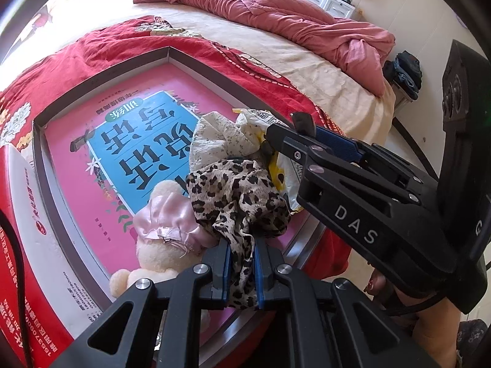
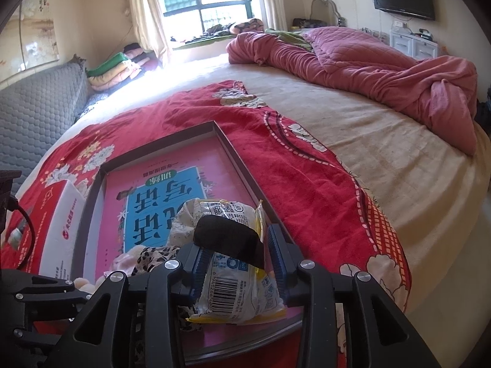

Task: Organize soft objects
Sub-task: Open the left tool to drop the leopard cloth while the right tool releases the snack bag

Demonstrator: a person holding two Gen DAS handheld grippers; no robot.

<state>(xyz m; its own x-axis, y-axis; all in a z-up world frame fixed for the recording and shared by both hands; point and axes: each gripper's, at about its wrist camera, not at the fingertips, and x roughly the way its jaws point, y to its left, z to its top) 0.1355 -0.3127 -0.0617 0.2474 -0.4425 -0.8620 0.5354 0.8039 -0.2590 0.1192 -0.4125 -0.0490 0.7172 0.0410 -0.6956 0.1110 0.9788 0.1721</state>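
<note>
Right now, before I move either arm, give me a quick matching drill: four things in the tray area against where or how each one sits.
Things:
1. leopard-print cloth
2. white snack packet
3. plush bear
4. pink quilt

States:
A. bunched at the far side of the bed
B. lying in the tray, left of the leopard-print cloth
C. pinched in the left tongs
D. between the open fingers of the right tongs

Pairs: 1-C, 2-D, 3-B, 4-A
</note>
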